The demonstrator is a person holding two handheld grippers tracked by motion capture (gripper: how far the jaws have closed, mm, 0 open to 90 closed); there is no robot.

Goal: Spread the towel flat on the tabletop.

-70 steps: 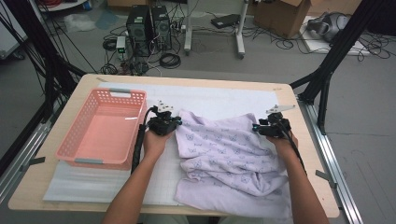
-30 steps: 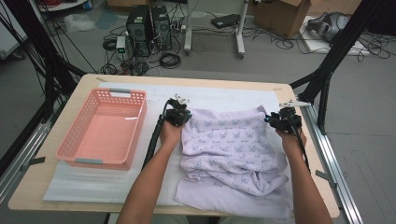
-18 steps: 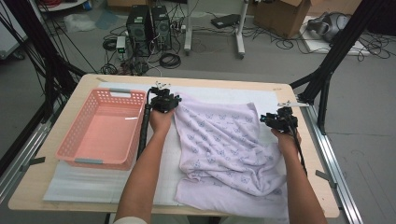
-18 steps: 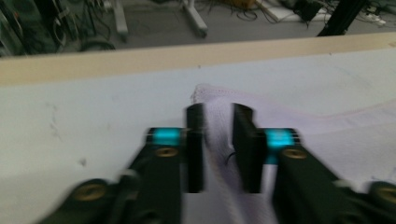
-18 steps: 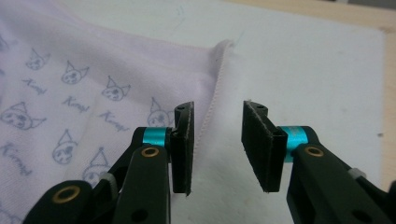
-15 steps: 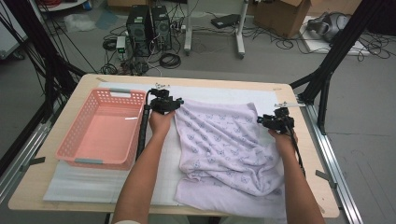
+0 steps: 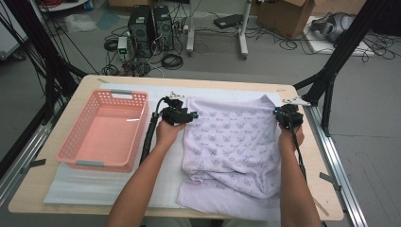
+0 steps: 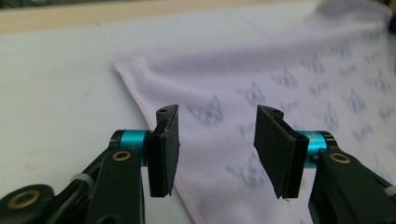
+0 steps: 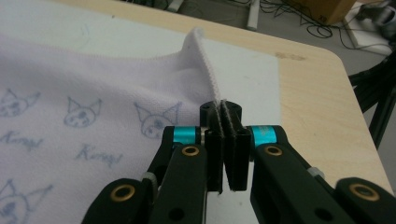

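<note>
- Pink plastic basket [image 7: 101, 130] is sitting at the left of the table [image 7: 61, 106], with nothing in it; the garment is not going in yet, as far as I can judge.
- Left gripper [image 7: 191, 116] is hovering over the near-left corner of the lilac cloth [image 7: 231, 142]. In the left gripper view its jaws have just been opening and are standing apart, the cloth [image 8: 280, 79] lying flat beneath and gripped by nothing.
- The cloth is lying right of the basket on the white mat [image 7: 94, 184], far edge pulled fairly straight, near part bunching in folds. Pale lilac knit, printed with small blue cat faces and script.
- Right gripper [image 7: 287, 116] is pinching the far-right corner; in the right gripper view its jaws have just been closing and are clamping the ribbed hem [image 9: 208, 70].
- Judgement: spreading is roughly halfway; smoothing the near half and folding are remaining.
</note>
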